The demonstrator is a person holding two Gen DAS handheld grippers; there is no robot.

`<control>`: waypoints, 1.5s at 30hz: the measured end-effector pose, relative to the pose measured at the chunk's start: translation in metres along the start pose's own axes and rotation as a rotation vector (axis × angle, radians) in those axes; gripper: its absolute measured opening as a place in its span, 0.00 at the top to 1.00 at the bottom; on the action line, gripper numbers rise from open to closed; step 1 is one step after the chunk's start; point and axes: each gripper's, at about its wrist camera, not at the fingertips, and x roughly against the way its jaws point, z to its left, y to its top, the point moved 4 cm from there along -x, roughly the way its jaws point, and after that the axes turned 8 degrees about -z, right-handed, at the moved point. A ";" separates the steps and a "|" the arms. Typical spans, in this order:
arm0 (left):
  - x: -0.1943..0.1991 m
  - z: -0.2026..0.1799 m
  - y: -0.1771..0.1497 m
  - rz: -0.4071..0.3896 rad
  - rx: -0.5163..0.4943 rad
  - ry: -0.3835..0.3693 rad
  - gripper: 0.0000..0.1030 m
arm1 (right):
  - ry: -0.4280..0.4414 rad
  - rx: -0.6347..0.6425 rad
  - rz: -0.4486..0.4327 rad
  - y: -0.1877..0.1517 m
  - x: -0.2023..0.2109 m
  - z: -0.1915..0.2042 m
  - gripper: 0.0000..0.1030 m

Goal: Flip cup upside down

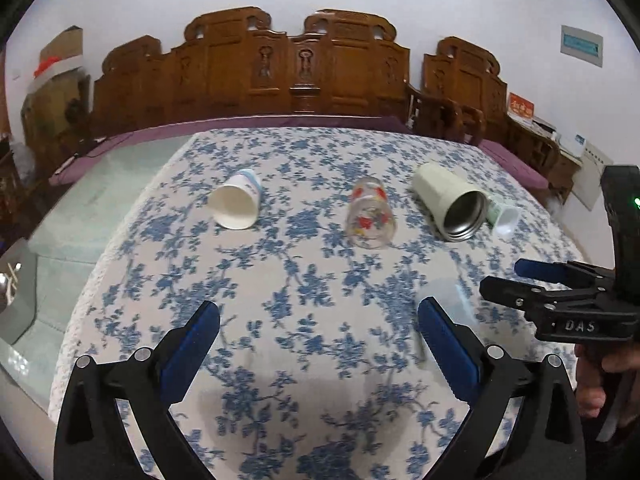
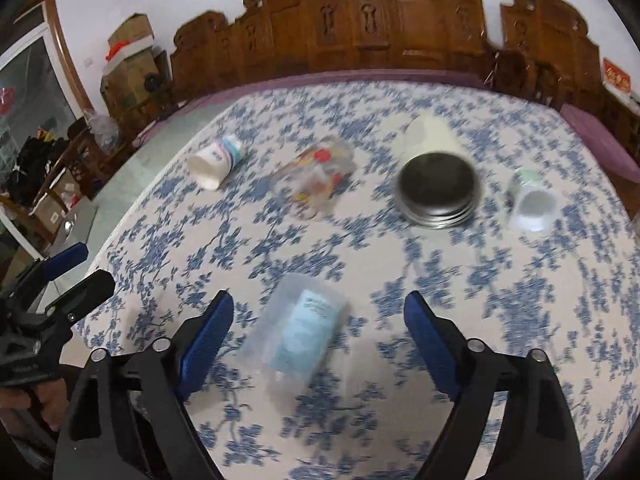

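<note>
Both claws hover spread and empty, the right claw (image 2: pixel 318 316) over a clear cup (image 2: pixel 298 332); floral surface (image 1: pixel 280 280) fronts carved bench (image 1: pixel 256 64).

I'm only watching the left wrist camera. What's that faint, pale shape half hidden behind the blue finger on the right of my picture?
Observer: It's a translucent plastic cup with a pale blue patch. The right wrist view shows all of it, lying on its side on the tablecloth.
Operator: Is that other black tool holding it?
Observer: No. The right gripper is wide open, with a finger on either side of the cup, and neither finger appears to touch it.
Operator: And the little white thing tucked behind the metal-mouthed cup?
Observer: That's a small white cup, also on its side. It lies clear of the metal tumbler, with cloth showing between them.
</note>
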 end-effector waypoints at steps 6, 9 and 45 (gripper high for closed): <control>-0.003 0.013 -0.003 -0.004 0.027 -0.005 0.08 | 0.005 -0.082 0.170 -0.008 -0.040 0.005 0.19; -0.006 0.015 -0.003 0.000 0.036 -0.013 0.08 | 0.010 -0.143 0.251 -0.013 -0.057 0.000 0.21; -0.013 0.005 -0.008 0.024 0.020 -0.042 0.08 | -0.079 0.034 -0.072 0.035 -0.062 -0.017 0.43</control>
